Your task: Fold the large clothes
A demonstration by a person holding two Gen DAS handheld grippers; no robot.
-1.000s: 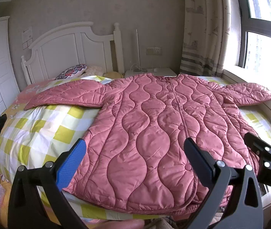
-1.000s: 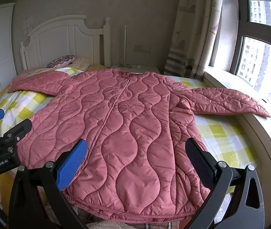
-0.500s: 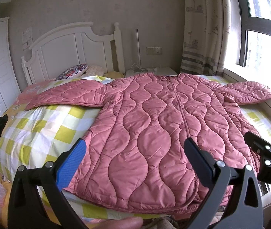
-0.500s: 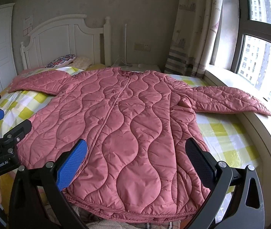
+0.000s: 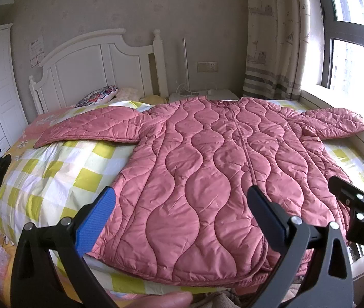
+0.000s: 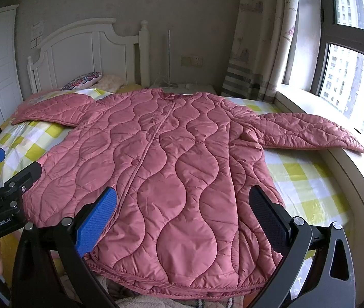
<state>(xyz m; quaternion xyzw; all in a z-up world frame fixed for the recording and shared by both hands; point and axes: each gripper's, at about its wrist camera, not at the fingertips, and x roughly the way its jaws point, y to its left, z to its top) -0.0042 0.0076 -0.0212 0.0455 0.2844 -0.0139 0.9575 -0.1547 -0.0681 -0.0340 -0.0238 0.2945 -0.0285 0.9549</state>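
pink wave-quilted coat (image 5: 207,174) on a yellow-and-white checked bedspread (image 5: 53,174), white headboard (image 5: 92,61).

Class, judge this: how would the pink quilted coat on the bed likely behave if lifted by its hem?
The pink quilted coat would probably sag and drape, since it lies limp with creased sleeves. Its puffy padding suggests lightness for its bulk. The sheeny fabric may slip between open fingers.

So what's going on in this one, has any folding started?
Not yet. A person holds a gripper in each hand over a pink quilted coat spread flat, front up, on a bed with a yellow checked cover. Both sleeves lie stretched out to the sides. The left gripper and right gripper are open near the hem, touching nothing.
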